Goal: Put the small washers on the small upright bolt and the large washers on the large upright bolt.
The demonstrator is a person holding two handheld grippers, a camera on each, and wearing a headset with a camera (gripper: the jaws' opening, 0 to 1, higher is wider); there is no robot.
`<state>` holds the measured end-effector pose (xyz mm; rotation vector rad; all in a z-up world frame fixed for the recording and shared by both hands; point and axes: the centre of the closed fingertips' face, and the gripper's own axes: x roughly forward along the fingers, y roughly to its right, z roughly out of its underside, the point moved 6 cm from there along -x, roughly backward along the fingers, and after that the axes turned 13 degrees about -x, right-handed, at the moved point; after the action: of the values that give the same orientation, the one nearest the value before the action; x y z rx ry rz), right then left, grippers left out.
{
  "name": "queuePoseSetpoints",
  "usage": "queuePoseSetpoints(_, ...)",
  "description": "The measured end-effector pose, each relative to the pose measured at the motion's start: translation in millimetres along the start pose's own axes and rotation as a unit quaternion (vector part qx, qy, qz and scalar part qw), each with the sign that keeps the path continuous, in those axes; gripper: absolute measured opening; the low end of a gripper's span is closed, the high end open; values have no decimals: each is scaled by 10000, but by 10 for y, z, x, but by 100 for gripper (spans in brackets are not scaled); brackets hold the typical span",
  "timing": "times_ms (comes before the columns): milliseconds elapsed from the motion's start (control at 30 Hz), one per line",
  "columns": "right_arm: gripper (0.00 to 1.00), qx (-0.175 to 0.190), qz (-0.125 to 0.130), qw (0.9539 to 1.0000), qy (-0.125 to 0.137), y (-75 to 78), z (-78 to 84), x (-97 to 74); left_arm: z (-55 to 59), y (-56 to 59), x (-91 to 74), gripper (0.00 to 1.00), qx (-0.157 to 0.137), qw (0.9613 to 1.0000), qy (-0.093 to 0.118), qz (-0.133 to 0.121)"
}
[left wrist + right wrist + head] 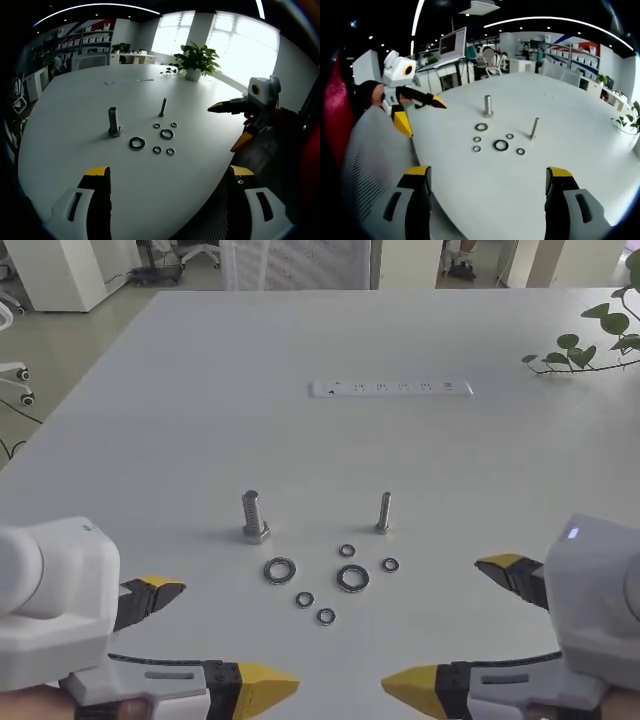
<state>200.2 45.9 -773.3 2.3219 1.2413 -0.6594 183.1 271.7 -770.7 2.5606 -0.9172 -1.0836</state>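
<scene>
The large upright bolt [253, 517] [114, 122] [488, 106] stands left of the thin small upright bolt [384, 512] [163, 107] [534, 128] on the white table. In front of them lie two large washers [280, 570] [352, 579] and several small washers [305, 599] [157, 149] [477, 139], all flat and loose. My left gripper [228, 636] [168, 172] [426, 120] is open near the table's front edge, holding nothing. My right gripper [437, 623] [488, 171] [223, 128] is open too, well short of the washers.
A white power strip [390, 389] lies farther back on the table. Plant leaves [600, 340] reach in at the far right; a potted plant [196, 62] stands there. Office chairs and shelves stand beyond the table.
</scene>
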Motion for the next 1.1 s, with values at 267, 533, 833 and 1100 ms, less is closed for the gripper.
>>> queuePoseSetpoints(267, 95, 20, 10, 10000, -5, 11, -4, -1, -2, 0, -4, 97, 13, 10000, -1, 2)
queuePoseSetpoints(533, 92, 16, -18, 10000, -66, 27, 0, -5, -2, -2, 5, 97, 19, 10000, -14, 11)
queuePoseSetpoints(833, 88, -108, -53, 9998, -157, 120, -36, -4, -11, -2, -1, 97, 15, 10000, 13, 9)
queuePoseSetpoints(1100, 85, -334, -139, 9990, -279, 184, -89, 56, -5, 7, 4, 96, 20, 10000, 1, 24)
